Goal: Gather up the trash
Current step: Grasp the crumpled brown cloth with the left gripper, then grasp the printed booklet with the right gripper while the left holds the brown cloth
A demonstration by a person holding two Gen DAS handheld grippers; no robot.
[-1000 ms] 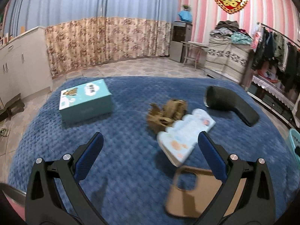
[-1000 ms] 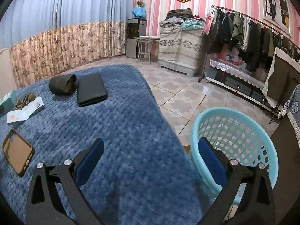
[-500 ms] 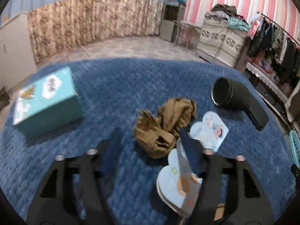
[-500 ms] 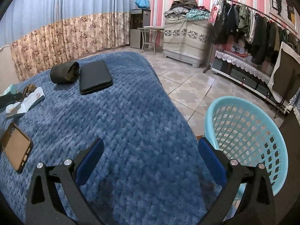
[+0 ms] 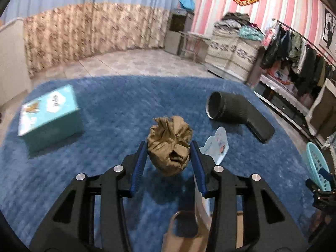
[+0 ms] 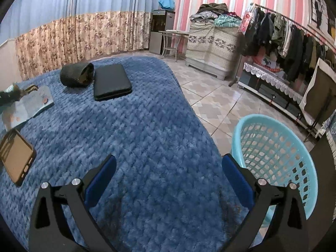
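A crumpled brown paper ball (image 5: 169, 132) sits between the blue pads of my left gripper (image 5: 168, 149). The jaws are closing and both pads touch its sides. The ball casts a shadow on the blue blanket (image 5: 105, 157) beneath it. A light blue mesh basket (image 6: 304, 161) stands on the floor beside the bed; its rim (image 5: 317, 163) also shows at the right edge of the left wrist view. My right gripper (image 6: 169, 159) hangs open over the blanket's near edge, just left of the basket, with nothing between its fingers.
A teal box (image 5: 49, 117) lies left of the ball and a black hair-dryer-shaped object (image 5: 235, 109) to its right. A pale booklet (image 5: 216, 145) leans against my left gripper's right finger. A tan phone case (image 6: 16, 157) and a flat black case (image 6: 111, 82) lie on the blanket.
My left gripper moved forward over the brown paper ball and narrowed from wide open until the pads met it. The booklet got tipped up. The right gripper hardly moved.
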